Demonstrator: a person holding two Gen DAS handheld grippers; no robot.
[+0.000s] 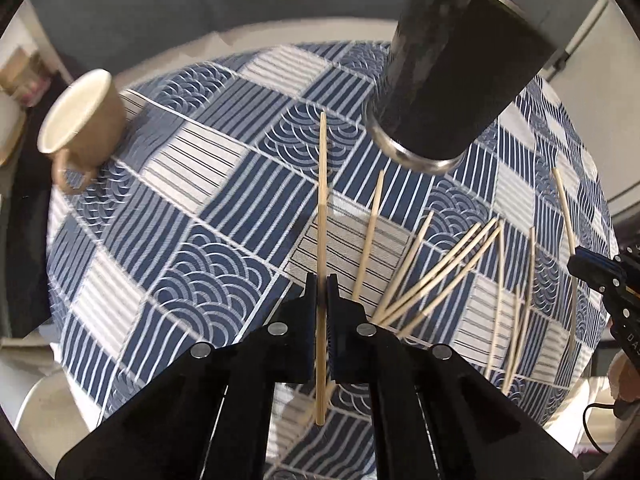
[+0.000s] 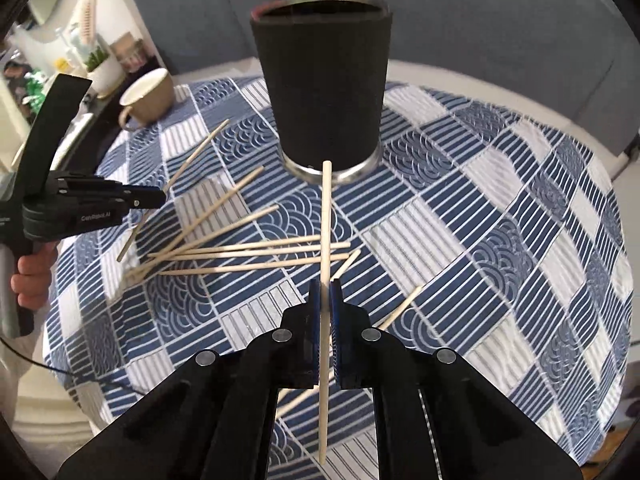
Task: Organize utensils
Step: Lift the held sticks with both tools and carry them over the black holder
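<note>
Round table under blue-white patterned cloth (image 2: 500, 216). Nearest: right gripper (image 2: 325, 320) clamped on one chopstick (image 2: 326, 216), stick pointing far toward holder. Left gripper (image 1: 321, 312) likewise pinching own stick (image 1: 322, 184). Loose chopsticks (image 2: 248, 254) scattered mid-table, crossing, left of right gripper. Farther: dark holder (image 2: 326, 92) upright, steel rims. Far left: tan mug (image 2: 148, 96) at table edge.

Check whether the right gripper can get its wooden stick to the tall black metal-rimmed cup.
Probably yes: the right gripper holds a wooden stick, and the black cup stands upright straight ahead, its mouth open, nothing between.
</note>
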